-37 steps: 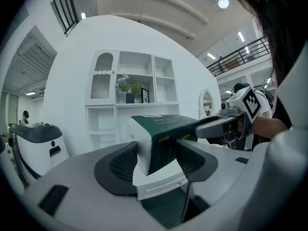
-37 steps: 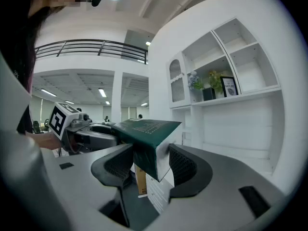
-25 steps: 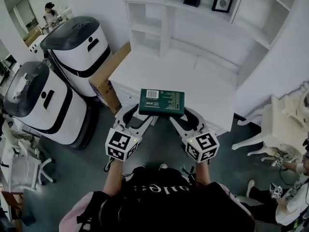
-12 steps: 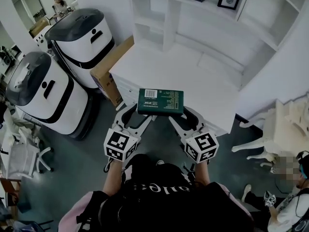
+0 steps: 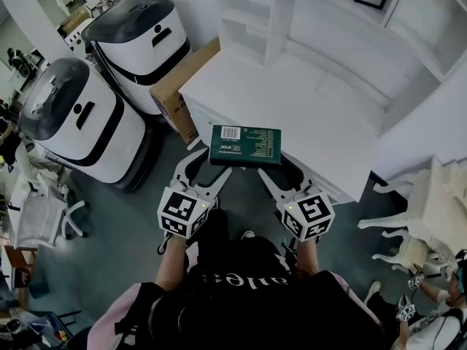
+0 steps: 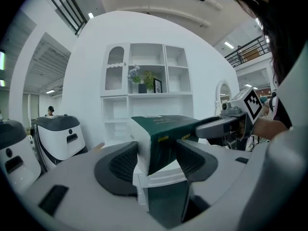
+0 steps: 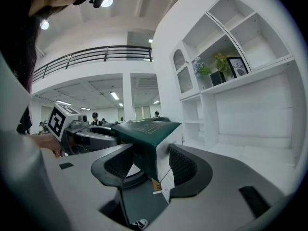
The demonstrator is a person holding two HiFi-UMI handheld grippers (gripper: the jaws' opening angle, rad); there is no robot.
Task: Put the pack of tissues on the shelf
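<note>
A dark green pack of tissues [image 5: 245, 145] with a white barcode label is carried level in the air, just in front of the white shelf unit's low counter [image 5: 306, 111]. My left gripper [image 5: 209, 166] is shut on its left end and my right gripper [image 5: 282, 169] is shut on its right end. In the left gripper view the pack [image 6: 163, 131] sits wedged between the dark jaw pads, its white end facing me. In the right gripper view the pack [image 7: 144, 136] is clamped the same way. Open white shelves [image 6: 144, 73] rise behind the counter.
Two big white machines with dark lids [image 5: 73, 130] [image 5: 142, 42] stand at the left, a cardboard box [image 5: 181, 93] leaning between them and the counter. White chairs [image 5: 423, 210] stand at the right. A framed picture and a plant pot [image 7: 226, 66] occupy an upper shelf.
The whole view has shifted: the counter and shelves sit closer and lower in the head view, the machines nearer. Both grippers keep the same hold on the pack.
</note>
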